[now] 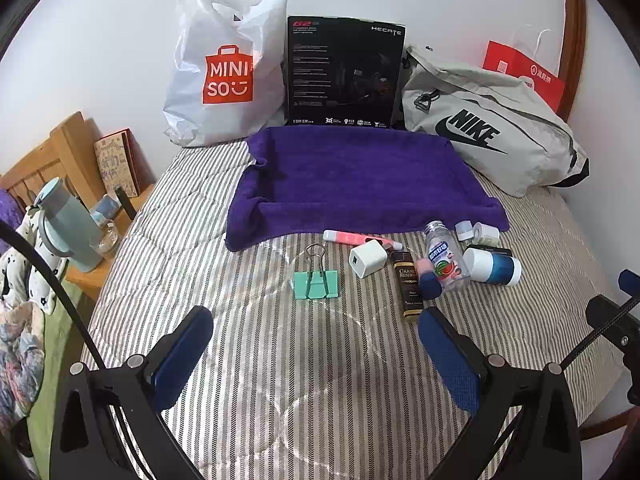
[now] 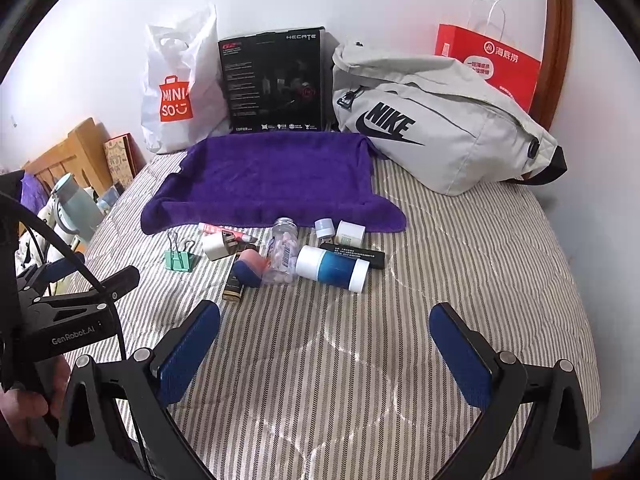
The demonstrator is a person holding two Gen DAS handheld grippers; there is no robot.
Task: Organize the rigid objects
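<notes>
Left wrist view shows your left gripper (image 1: 316,332) spread wide and empty above the striped bed (image 1: 280,360); your right gripper (image 2: 325,330) hovers likewise. Mint binder clip (image 1: 317,280), white charger (image 1: 368,258) and pill bottle (image 1: 444,258) lie clustered below the purple towel (image 1: 360,180), near a white wall (image 1: 100,40).

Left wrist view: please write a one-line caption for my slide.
Open left gripper hovers over a striped bedspread, facing a green binder clip, small containers and a purple towel.
</notes>
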